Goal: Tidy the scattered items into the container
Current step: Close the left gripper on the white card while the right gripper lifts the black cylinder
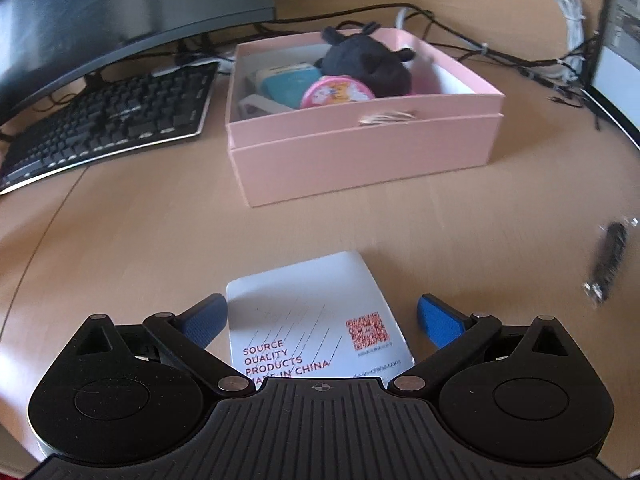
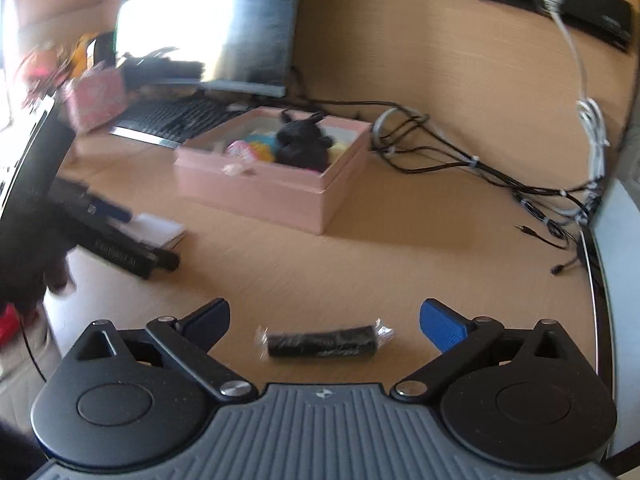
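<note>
Black wrapped roll (image 2: 322,345) lies between the right gripper's (image 2: 325,320) spread jaws.

Office desk: keyboard (image 1: 116,120), monitor (image 1: 120,4), cables (image 2: 460,160).

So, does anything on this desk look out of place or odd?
Two items lie loose outside the pink box: a white card between the open left hand-held gripper fingers, and a black wrapped roll between the open right hand-held gripper fingers.

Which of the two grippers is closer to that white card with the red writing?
Left. The left gripper stands open right over the white card, its fingers either side. The right gripper is further off, open around a black wrapped roll.
</note>
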{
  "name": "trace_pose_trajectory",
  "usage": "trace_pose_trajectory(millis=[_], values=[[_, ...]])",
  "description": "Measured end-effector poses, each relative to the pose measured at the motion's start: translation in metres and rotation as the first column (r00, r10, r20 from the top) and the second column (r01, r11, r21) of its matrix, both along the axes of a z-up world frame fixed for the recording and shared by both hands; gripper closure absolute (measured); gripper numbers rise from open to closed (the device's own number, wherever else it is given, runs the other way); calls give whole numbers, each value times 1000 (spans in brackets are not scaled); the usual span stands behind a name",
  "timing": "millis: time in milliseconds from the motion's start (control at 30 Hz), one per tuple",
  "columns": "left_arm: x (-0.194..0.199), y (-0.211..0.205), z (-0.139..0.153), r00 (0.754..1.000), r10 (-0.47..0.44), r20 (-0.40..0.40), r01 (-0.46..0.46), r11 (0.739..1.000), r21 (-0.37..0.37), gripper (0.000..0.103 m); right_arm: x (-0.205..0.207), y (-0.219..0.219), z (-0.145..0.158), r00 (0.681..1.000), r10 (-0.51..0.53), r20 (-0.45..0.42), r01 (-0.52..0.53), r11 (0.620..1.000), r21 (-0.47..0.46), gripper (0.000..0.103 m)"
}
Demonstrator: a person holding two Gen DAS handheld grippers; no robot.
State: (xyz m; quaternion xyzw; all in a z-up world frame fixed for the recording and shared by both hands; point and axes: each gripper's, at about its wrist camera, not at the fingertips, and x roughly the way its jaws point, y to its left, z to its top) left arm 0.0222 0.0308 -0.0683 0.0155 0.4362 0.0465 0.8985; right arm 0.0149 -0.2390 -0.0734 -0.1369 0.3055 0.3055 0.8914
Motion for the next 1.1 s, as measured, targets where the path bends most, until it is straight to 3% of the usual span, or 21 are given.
trace_pose_trajectory(millis=[100, 200, 267, 400, 567, 633, 700, 967, 1100], values=[[-8, -13, 0, 997, -75, 10, 75, 997, -20, 0, 0, 5, -10, 1000, 13, 18, -12, 998, -54, 2], [-20, -27, -2, 987, -159, 10, 159, 986, -39, 0, 7, 8, -18, 1000, 3, -20, -4, 999, -53, 1], [-27, -32, -2, 986, -165, -3, 165, 985, -58, 0, 14, 13, -26, 999, -8, -33, 5, 998, -67, 1], [-38, -32, 6, 998, -53, -26, 51, 994, -94, 0, 22, 15, -40, 999, 3, -43, -7, 996, -93, 1], [-30, -27, 7, 990, 111, -81, -125, 975, -182, 0, 28, 12, -47, 996, -10, -91, 4, 998, -69, 2], [-26, -31, 7, 989, 127, -72, -137, 977, -162, 0, 25, 12, -46, 997, -7, -83, 2, 998, -64, 7], [-23, -34, 5, 990, 123, -66, -132, 981, -143, 0, 22, 14, -47, 997, -4, -80, -2, 997, -73, 20], [-10, -42, -2, 997, 71, -28, -72, 995, -63, 0, 14, 14, -40, 999, -13, -50, 9, 997, -82, 23], [-17, -45, 0, 1000, 22, -10, -22, 998, -50, 11, 11, 11, -35, 999, -29, -46, 26, 997, -69, 23]])
